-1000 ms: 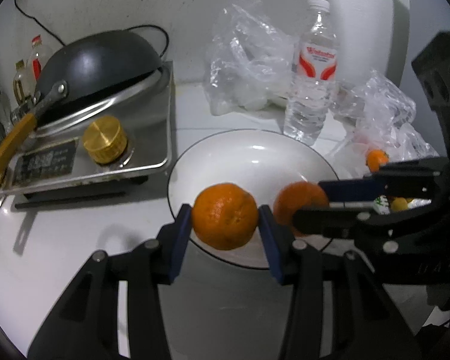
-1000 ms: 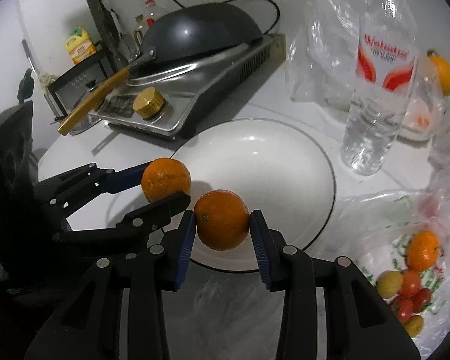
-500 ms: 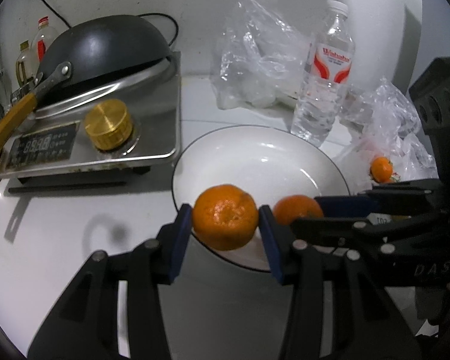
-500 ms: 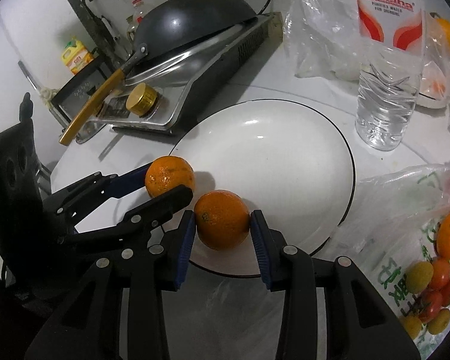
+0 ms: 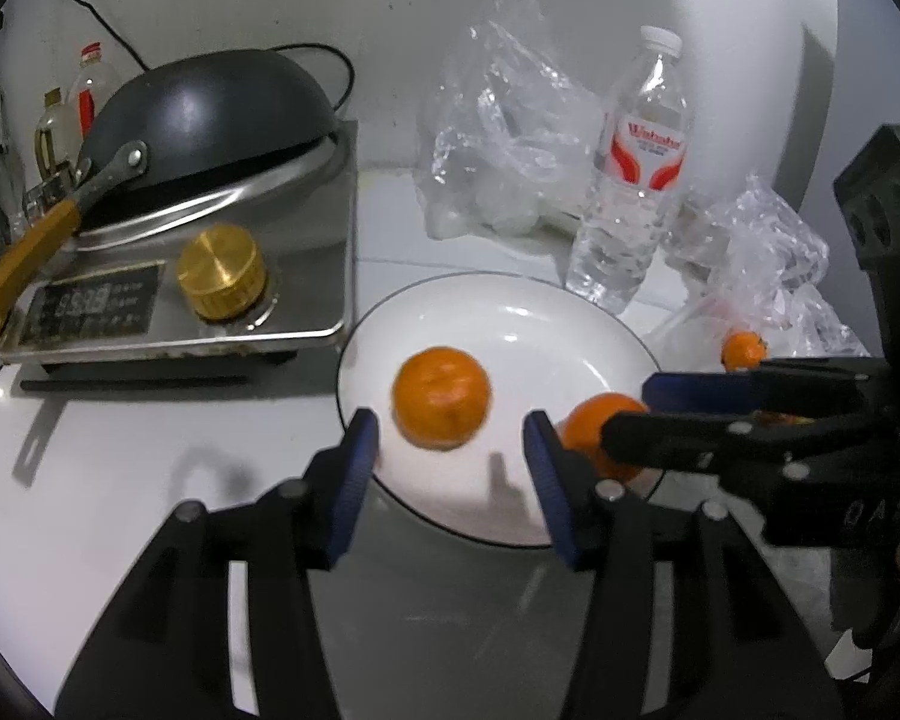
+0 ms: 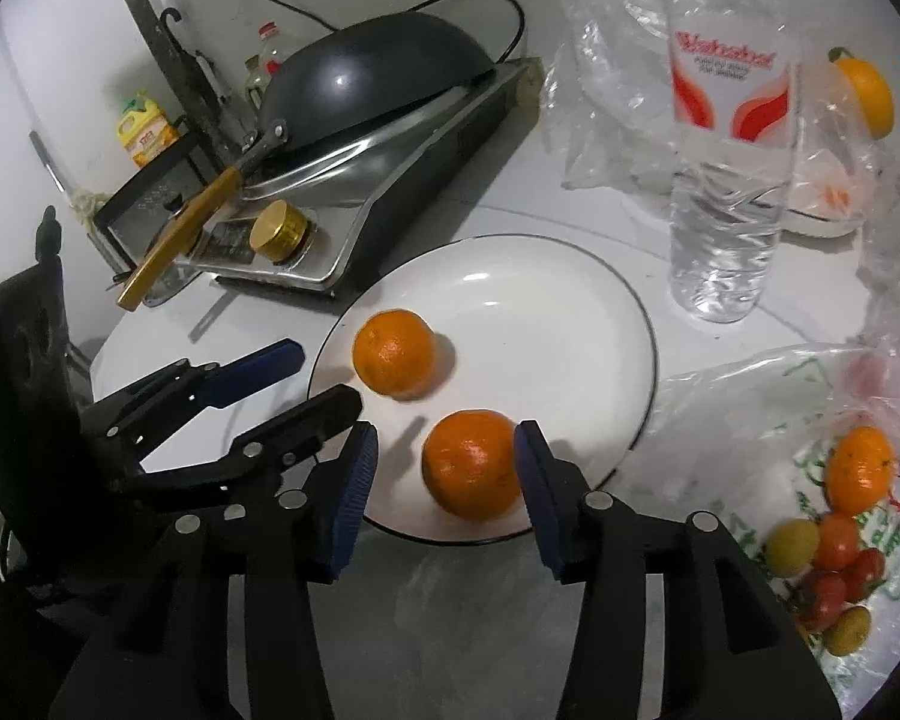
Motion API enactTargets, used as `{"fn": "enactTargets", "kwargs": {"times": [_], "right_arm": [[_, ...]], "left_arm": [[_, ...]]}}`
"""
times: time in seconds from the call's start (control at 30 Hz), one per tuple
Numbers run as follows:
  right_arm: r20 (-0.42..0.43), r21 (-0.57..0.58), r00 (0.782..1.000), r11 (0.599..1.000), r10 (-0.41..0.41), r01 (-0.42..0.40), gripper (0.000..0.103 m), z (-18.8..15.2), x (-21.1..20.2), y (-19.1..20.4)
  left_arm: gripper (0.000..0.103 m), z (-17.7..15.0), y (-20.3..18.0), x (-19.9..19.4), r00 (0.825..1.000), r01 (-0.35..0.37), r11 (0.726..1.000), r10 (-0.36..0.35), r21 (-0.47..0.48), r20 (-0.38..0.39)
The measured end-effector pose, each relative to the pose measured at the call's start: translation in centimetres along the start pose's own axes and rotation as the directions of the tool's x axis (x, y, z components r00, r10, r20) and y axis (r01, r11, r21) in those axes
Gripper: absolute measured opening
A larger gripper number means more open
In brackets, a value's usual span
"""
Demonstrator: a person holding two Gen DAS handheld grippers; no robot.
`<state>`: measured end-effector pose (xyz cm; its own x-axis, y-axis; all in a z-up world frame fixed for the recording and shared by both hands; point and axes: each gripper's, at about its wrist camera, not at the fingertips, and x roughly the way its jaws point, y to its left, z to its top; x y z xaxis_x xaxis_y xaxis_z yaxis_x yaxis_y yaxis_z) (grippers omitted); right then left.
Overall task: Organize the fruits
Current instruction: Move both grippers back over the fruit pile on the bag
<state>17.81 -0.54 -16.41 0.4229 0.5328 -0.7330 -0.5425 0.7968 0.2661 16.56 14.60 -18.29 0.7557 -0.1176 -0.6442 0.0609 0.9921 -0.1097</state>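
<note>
Left wrist view first: you're letting go right now. Your left gripper [image 5: 450,456] is opening, its blue pads standing clear of the mandarin [image 5: 441,398], which is blurred and landing on the white plate [image 5: 510,312] just past the fingertips, around 12 o'clock from the jaws. Nothing's held there anymore.

Same deal on the other side. Your right gripper [image 6: 444,471] is spreading too, and the second mandarin [image 6: 473,463] is sitting on the plate's near rim between the pads, hugging the right one, with a clear gap on the left. Can't tell if that right pad is touching.

I'd say you're finishing the drop-off step. Next you're probably backing both tools straight out without nudging the fruit, then swinging toward the plastic bag [image 6: 750,396] at 3 o'clock, where another mandarin [image 6: 859,467] and the small tomatoes [image 6: 837,543] are waiting.
</note>
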Motion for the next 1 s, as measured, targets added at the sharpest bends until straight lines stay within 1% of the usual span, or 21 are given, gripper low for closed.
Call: {"fn": "enactTargets", "kwargs": {"times": [0.17,0.23,0.37,0.6,0.83,1.0], "right_arm": [[0.027,-0.019,0.999,0.999,-0.031,0.032,0.05,-0.2,-1.7,-0.3],[0.04,-0.019,0.998,0.998,-0.058,0.058,0.05,-0.4,-2.3,-0.6],[0.073,-0.011,0.995,0.998,-0.068,0.069,0.05,-0.7,-4.1,-1.3],[0.121,-0.009,0.986,0.993,-0.116,0.118,0.05,-1.4,-7.3,-2.9],[0.152,0.022,0.979,0.99,-0.139,0.137,0.05,-2.5,-9.8,-5.3],[0.162,-0.008,0.971,0.984,-0.173,0.177,0.05,-3.2,-11.4,-6.1]], "left_arm": [[0.052,0.0,-0.4,-0.9,1.0,-0.006,1.0,0.006,0.005,0.013],[0.052,0.1,-0.8,-1.3,1.0,-0.007,1.0,0.007,0.011,0.02],[0.052,0.2,-1.8,-2.0,1.0,-0.012,1.0,0.011,0.025,0.029],[0.052,0.3,-4.3,-3.0,0.999,-0.01,0.999,0.008,0.053,0.037],[0.052,0.3,-7.1,-3.7,0.999,-0.02,0.995,0.017,0.093,0.037],[0.052,0.4,-8.9,-4.5,0.998,-0.005,0.996,-0.001,0.092,0.062]]}}
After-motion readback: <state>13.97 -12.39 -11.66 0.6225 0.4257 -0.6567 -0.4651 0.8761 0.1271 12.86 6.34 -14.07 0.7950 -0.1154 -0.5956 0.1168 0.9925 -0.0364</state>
